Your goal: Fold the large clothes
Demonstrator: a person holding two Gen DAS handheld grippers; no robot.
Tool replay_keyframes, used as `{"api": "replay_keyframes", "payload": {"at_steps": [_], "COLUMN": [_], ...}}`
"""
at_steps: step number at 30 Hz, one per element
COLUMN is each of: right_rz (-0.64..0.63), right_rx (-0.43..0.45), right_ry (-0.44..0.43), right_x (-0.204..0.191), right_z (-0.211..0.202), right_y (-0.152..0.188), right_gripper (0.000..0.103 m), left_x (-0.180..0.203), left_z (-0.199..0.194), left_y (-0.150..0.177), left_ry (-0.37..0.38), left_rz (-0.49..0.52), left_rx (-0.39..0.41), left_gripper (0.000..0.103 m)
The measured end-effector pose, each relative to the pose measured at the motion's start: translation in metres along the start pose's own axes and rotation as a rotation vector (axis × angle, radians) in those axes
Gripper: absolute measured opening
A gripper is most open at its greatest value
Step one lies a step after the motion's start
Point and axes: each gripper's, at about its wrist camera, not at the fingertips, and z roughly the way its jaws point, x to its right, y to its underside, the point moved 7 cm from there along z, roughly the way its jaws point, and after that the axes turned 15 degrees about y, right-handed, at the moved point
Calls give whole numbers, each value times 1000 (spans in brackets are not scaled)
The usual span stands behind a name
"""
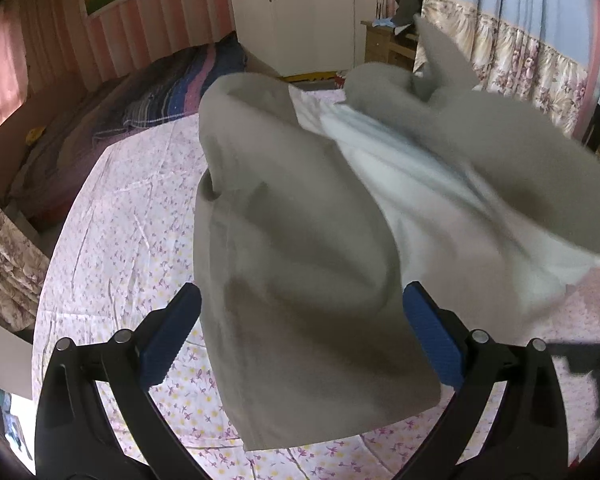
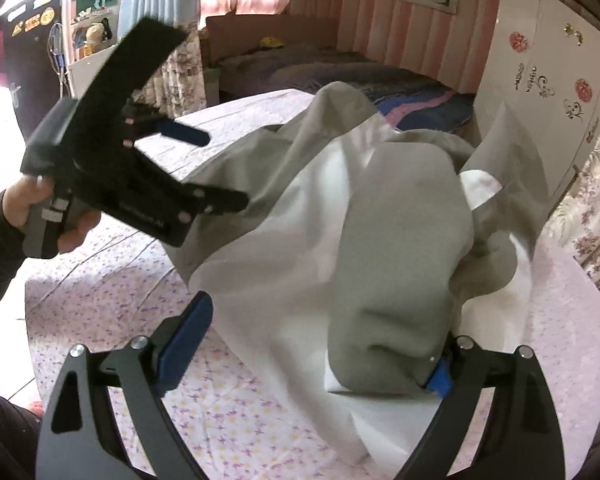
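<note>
Two tools hang over a bed [image 1: 112, 216] spread with a flowered sheet, and a grey garment [image 1: 296, 240] with white lining billows between and in front of them, blurred in mid-air. Left tool [image 1: 300, 336]: jaws wide, cloth draped between its blue pads; whether either pad touches it is hard to tell. Right tool [image 2: 324, 344]: jaws wide, its right pad mostly hidden under the cloth. Bare sheet lies open left of the garment; beyond it sit a striped blanket [image 1: 180, 92] and wardrobe [image 1: 300, 12]. The garment's right edge is cut off.
</note>
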Motion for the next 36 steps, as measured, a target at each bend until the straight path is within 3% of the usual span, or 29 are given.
{"api": "replay_keyframes", "payload": {"at_steps": [15, 19, 22, 28, 29, 30, 32, 36], "right_rz": [60, 159, 262, 436, 455, 473, 510, 514], "right_rx": [64, 97, 89, -12, -23, -31, -58, -83], "right_ry": [54, 73, 135, 146, 139, 128, 95, 82], "right_x": [44, 83, 125, 171, 176, 179, 186, 188], "right_z": [-43, -68, -76, -36, -27, -19, -5, 16], "right_y": [-7, -2, 11, 49, 55, 59, 67, 75], "right_gripper": [91, 91, 91, 90, 82, 64, 46, 42], "left_x": [3, 7, 15, 40, 42, 48, 55, 73], "left_z": [-13, -16, -19, -22, -22, -23, -25, -33], "left_y": [4, 3, -1, -14, -15, -17, -20, -32], "left_ry": [13, 19, 32, 67, 69, 77, 91, 134], "left_rz": [0, 2, 5, 22, 23, 20, 14, -11], "left_rx": [20, 23, 30, 45, 46, 48, 54, 76], "left_gripper": [100, 100, 100, 100, 100, 100, 100, 100]}}
